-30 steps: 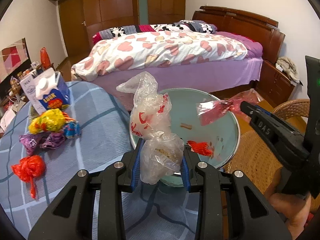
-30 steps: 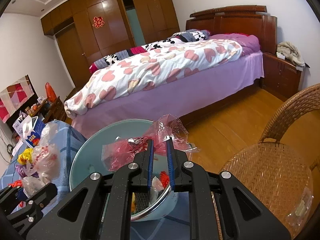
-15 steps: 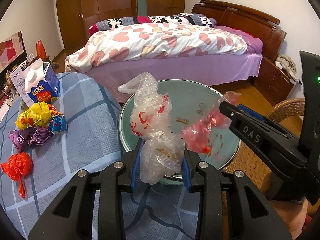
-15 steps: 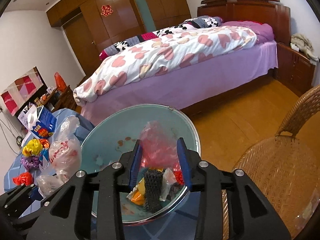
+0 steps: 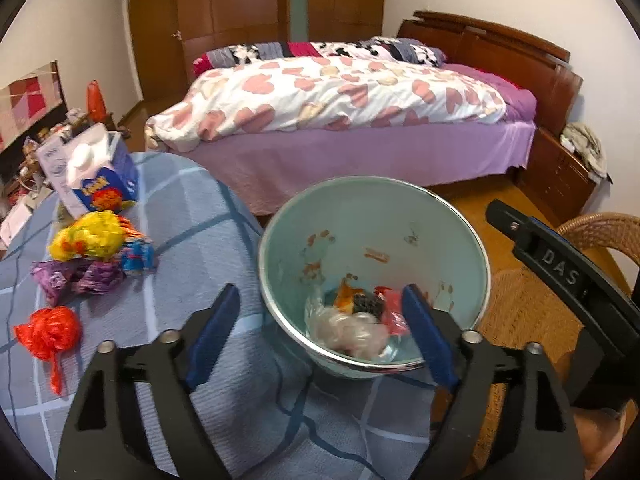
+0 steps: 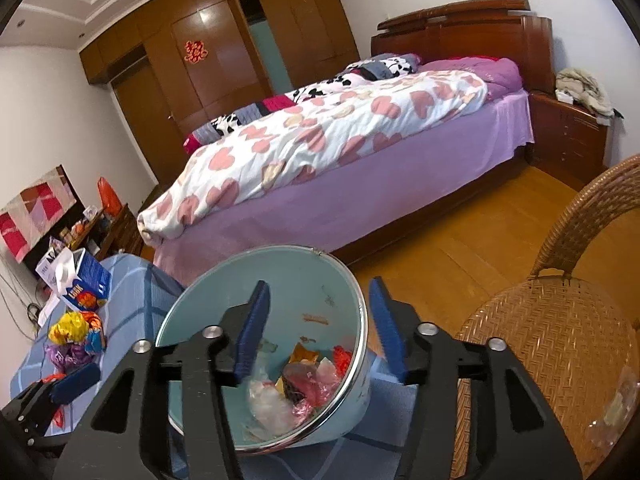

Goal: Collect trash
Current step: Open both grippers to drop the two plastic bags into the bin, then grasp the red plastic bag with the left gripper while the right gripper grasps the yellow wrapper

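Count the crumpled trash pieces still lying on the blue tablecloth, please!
4: a yellow wrapper by the carton, a blue one beside it, a purple one in front, a red bag nearest. Others may hide underneath.

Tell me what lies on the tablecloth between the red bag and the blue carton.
In the left wrist view, a yellow wrapper bundle and purple wrappers lie between the red bag and the blue carton.

Both wrist views look steeply down, close over the basin point(image 5: 472, 248) point(image 6: 362, 320) at the desk point(image 5: 192, 232) point(image 6: 132, 292) edge. Left sits desk-side, right chair-side; both share basin, bed point(image 5: 360, 148) point(image 6: 360, 184).
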Available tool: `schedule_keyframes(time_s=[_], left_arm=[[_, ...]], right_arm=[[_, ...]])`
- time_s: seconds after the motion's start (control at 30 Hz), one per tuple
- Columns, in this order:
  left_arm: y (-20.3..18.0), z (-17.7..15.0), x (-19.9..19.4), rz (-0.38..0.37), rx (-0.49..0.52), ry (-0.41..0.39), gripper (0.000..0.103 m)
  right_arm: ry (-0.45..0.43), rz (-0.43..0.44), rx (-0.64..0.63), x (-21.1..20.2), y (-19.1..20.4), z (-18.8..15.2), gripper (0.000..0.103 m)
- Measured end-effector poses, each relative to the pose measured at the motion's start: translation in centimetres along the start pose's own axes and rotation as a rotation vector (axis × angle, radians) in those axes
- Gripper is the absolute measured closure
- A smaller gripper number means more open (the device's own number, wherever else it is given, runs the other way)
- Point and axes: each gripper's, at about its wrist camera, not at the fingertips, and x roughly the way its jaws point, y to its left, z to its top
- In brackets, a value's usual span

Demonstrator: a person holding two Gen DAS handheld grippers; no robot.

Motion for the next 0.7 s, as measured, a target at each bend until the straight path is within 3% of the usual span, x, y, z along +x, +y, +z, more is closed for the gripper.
schedule_keyframes(time_s=[0.2, 0.4, 0.7], left_arm=[[1.5, -0.5, -2.2, 0.045, -0.020, -0.043, 0.010], [4.1, -1.9, -4.6, 0.100, -0.049, -0.077, 0.006], [10.6, -5.4, -6.2, 0.195, -0.138, -0.044, 0.006]], right_arm=[[-0.007, 0.016, -0.015, -1.1, 0.9, 0.0, 0.032], [-0.003, 0.044, -0.057, -1.9, 3.0, -0.6, 0.029], [0.057, 0.120, -0.136, -1.6, 7.2, -2.6, 0.029]])
